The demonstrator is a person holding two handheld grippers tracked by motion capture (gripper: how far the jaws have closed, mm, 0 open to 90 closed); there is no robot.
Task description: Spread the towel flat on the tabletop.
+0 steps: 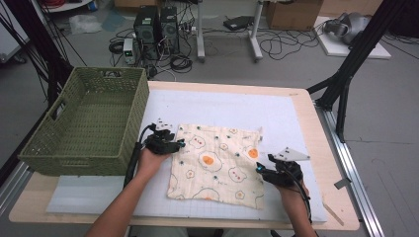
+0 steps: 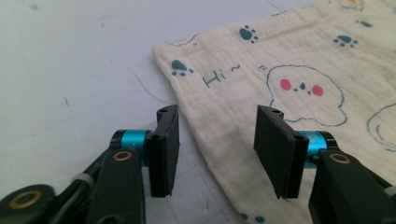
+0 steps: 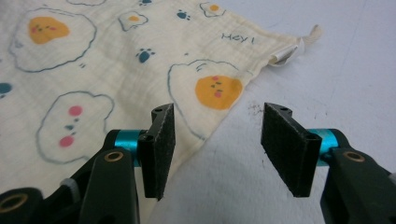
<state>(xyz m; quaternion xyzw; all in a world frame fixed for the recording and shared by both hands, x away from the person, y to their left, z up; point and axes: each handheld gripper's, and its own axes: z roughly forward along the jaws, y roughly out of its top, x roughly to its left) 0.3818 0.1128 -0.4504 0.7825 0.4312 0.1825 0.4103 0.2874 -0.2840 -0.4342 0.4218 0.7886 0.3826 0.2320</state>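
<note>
Tabletop's green basket (image 1: 89, 123) sits beside cloth (image 1: 217, 163).

Crinkled matt cotton cloth (image 1: 217, 163); woven green plastic basket (image 1: 86, 123); smooth white mat (image 1: 232, 106); pale wooden table (image 1: 323, 163).

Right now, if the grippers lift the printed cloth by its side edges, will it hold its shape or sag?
Probably sag: the cloth lies limp on the table mat, thin and crinkled. It looks light for its size. Its woven texture should grip well between the open pads of the left gripper and the right gripper.
</note>
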